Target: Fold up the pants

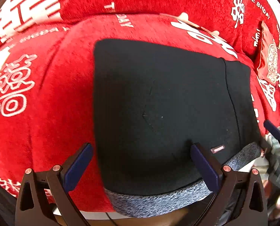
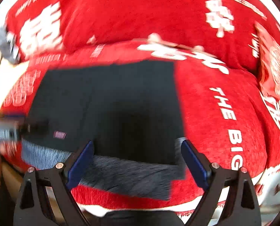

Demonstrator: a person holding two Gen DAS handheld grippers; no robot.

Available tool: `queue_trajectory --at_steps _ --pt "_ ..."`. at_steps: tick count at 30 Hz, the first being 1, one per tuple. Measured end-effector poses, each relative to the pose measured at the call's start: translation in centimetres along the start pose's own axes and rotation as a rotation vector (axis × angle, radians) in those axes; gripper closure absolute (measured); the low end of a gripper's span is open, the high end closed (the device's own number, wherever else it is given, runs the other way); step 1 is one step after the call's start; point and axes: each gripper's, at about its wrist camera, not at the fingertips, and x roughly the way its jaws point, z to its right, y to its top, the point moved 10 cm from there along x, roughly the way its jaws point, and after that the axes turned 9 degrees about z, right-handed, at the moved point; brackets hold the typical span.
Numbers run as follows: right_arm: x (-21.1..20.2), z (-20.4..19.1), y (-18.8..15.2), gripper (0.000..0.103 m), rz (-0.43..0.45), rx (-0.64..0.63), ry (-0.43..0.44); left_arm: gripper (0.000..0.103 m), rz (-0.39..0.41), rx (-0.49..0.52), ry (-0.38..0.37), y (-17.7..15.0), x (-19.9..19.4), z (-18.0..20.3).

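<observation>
The black pants (image 1: 158,103) lie folded into a compact, roughly square stack on the red cushion cover (image 1: 55,94) printed with white characters and lettering, their grey waistband (image 1: 149,203) along the near edge and a small label (image 1: 217,148) just above it. The left gripper (image 1: 140,162) hangs over the near part of the stack with its blue-padded fingers (image 1: 77,167) spread wide and nothing between them; one pad sits over the red cover just beside the pants' edge, the other over the black fabric near the label. Whether either pad touches the cloth cannot be told. The right gripper (image 2: 138,160) is likewise spread wide and holds nothing, its fingers (image 2: 194,163) framing the near corner of the pants (image 2: 111,103) and the waistband (image 2: 121,171); its view is blurred. At the far right of the left wrist view the other tool shows as a blue tip beside the pants' corner. A red packet (image 1: 268,56) rests against the cushion behind.
</observation>
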Motion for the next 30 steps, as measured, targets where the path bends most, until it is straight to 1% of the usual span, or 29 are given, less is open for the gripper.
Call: queue_trajectory --at_steps 1,2,4,5,6,7,8,9,10,11,12,13,14,15,16,17,19,21,24,25,28,30 --pt "0.5 1.1 0.4 0.008 -0.005 0.053 0.011 0.000 -0.014 -0.015 -0.019 0.1 0.4 0.2" --pt "1.5 1.9 0.6 0.008 -0.030 0.106 0.045 0.000 -0.018 -0.021 -0.023 0.1 0.6 0.2" --pt "3.6 2.0 0.1 0.008 -0.111 0.181 0.149 0.000 -0.008 -0.028 -0.029 0.5 1.0 0.3" --pt "5.0 1.7 -0.6 0.008 -0.171 0.212 0.208 0.000 -0.007 -0.030 -0.035 0.7 1.1 0.4" --pt "6.3 1.3 -1.3 0.008 -0.215 0.224 0.241 0.000 -0.006 -0.033 -0.040 0.7 1.2 0.4" --pt "7.1 1.0 -1.7 0.001 -0.233 0.236 0.271 0.000 -0.002 -0.032 -0.043 0.8 1.2 0.5" --pt "7.5 0.9 -1.9 0.000 -0.229 0.256 0.290 0.001 0.004 -0.024 -0.044 0.8 1.2 0.6" --pt "7.5 0.8 -1.5 0.000 -0.197 0.264 0.301 0.004 0.012 -0.002 -0.046 0.9 1.1 0.9" --pt "7.4 0.5 -1.4 0.002 -0.200 0.275 0.324 0.017 0.024 0.031 -0.057 0.9 0.8 1.3" --pt "7.1 0.0 -1.3 0.008 -0.202 0.288 0.335 0.031 0.049 0.086 -0.061 1.1 0.2 2.1" --pt "6.6 -0.4 -1.2 0.011 -0.191 0.262 0.320 0.038 0.061 0.117 -0.050 1.2 -0.2 2.6" --pt "6.0 -0.7 -1.2 0.019 -0.179 0.228 0.310 0.049 0.071 0.146 -0.039 1.2 -0.6 2.9" --pt "5.3 -0.9 -1.0 0.035 -0.169 0.219 0.316 0.055 0.079 0.170 -0.028 1.3 -0.9 3.2" --pt "4.5 -1.3 -0.9 0.040 -0.160 0.220 0.333 0.058 0.082 0.185 -0.016 1.4 -1.1 3.3" --pt "3.8 -1.6 -0.6 0.046 -0.149 0.210 0.336 0.063 0.082 0.187 -0.010 1.5 -1.4 3.2" --pt "2.9 -2.2 -0.4 0.048 -0.135 0.186 0.330 0.067 0.085 0.183 -0.010 1.6 -1.7 3.1" --pt "1.6 -3.4 0.3 0.049 -0.107 0.165 0.339 0.070 0.086 0.170 -0.017 1.9 -2.4 2.6" --pt "0.2 -5.0 1.3 0.050 -0.081 0.154 0.365 0.071 0.092 0.149 -0.036 2.1 -3.2 1.8" --pt "-1.2 -7.7 2.7 0.050 -0.052 0.096 0.363 0.071 0.097 0.103 -0.061 2.0 -4.6 -0.2" --pt "-1.5 -8.2 2.9 0.050 -0.051 0.092 0.374 0.071 0.100 0.090 -0.056 2.0 -5.0 -1.0" --pt "-1.7 -11.1 3.3 0.050 -0.066 0.097 0.429 0.071 0.129 0.064 -0.025 2.5 -6.7 -4.2" --pt "-1.6 -13.1 3.3 0.050 -0.073 0.090 0.454 0.071 0.135 0.041 -0.006 2.6 -7.4 -6.4"
